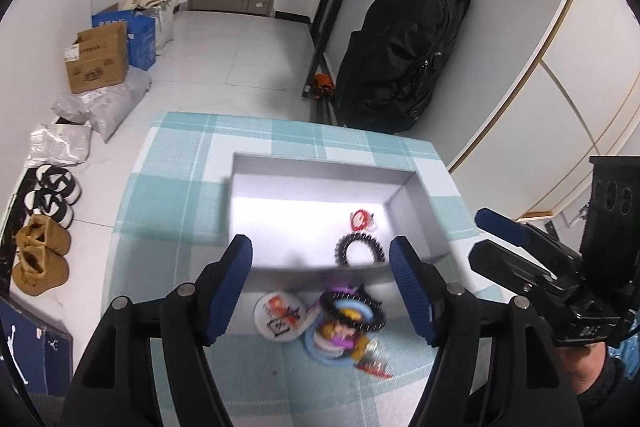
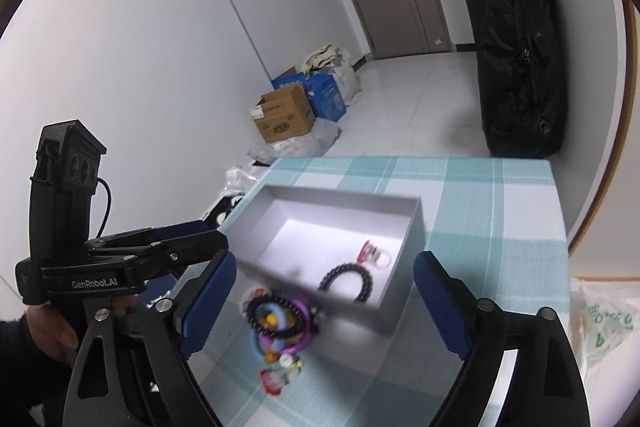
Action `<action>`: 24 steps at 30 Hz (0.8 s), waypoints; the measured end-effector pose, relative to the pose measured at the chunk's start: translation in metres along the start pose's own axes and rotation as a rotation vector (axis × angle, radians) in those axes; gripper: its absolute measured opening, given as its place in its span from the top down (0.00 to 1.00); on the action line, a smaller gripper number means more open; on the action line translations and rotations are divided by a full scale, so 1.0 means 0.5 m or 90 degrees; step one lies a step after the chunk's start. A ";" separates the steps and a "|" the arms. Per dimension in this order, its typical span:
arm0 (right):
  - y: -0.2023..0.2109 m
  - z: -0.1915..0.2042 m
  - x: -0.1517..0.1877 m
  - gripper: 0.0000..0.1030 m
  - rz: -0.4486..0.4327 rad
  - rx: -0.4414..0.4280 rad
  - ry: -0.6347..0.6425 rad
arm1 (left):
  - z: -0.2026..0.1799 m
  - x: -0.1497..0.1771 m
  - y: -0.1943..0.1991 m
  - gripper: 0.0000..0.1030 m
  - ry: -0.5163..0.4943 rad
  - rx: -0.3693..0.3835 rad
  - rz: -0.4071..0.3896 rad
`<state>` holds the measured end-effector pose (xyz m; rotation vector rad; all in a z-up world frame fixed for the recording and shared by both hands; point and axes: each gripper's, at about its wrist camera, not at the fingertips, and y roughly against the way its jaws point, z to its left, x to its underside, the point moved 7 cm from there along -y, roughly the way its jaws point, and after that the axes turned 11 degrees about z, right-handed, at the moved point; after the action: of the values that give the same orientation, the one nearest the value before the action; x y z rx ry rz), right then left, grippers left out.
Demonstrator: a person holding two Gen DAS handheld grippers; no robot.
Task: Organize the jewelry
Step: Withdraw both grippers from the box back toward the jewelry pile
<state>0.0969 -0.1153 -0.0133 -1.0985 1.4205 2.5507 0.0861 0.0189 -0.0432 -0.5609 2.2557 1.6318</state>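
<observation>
Motion blur smears the jewelry pile [image 1: 340,323], so single pieces cannot be told.

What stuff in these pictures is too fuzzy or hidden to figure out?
- The pile of jewelry on the checked cloth: blurred in both wrist views, so the single pieces cannot be told apart.
- The small red and white piece in the grey box: too small and blurred to name.
- The round white item beside the pile: its picture is smeared.
- The black beaded bracelet: the box's near wall hides its lower part in the left view.

One grey box [image 1: 416,211]; inside: one black spiral band [image 1: 360,247], one red-white trinket [image 1: 362,219]; two grippers.
</observation>
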 end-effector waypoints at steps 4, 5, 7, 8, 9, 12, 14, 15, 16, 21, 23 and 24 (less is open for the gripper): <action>0.002 0.022 0.026 0.07 0.009 -0.008 0.004 | 0.015 0.031 0.004 0.31 0.014 -0.016 0.001; 0.000 0.024 0.031 0.06 0.012 -0.011 0.000 | 0.021 0.038 0.003 0.30 0.020 -0.018 0.004; -0.002 0.027 0.047 0.05 0.019 -0.019 -0.008 | 0.028 0.053 0.004 0.30 0.029 -0.013 0.006; -0.005 0.027 0.054 0.04 0.024 -0.018 -0.013 | 0.032 0.059 0.003 0.30 0.033 -0.013 0.006; -0.008 0.027 0.060 0.04 0.030 -0.018 -0.016 | 0.037 0.065 0.002 0.29 0.037 -0.012 0.006; -0.023 0.029 0.077 0.04 0.051 -0.023 -0.022 | 0.049 0.088 -0.010 0.26 0.042 -0.011 0.021; -0.038 0.032 0.087 0.04 0.067 -0.032 -0.028 | 0.051 0.099 -0.014 0.26 0.045 -0.003 0.032; -0.043 0.034 0.093 0.04 0.075 -0.035 -0.029 | 0.053 0.105 -0.017 0.26 0.051 0.006 0.040; -0.050 0.036 0.097 0.04 0.082 -0.037 -0.030 | 0.056 0.110 -0.020 0.26 0.059 0.015 0.048; -0.081 0.056 0.105 0.04 0.108 -0.072 -0.046 | 0.074 0.126 -0.024 0.26 0.084 0.014 0.065; -0.092 0.057 0.107 0.04 0.114 -0.084 -0.061 | 0.078 0.125 -0.022 0.26 0.090 0.019 0.065; -0.097 0.057 0.108 0.04 0.117 -0.092 -0.071 | 0.079 0.124 -0.021 0.26 0.091 0.020 0.064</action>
<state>0.0566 -0.0818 -0.0712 -0.8601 1.3910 2.8312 0.0373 0.0450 -0.0926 -0.5822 2.4451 1.6491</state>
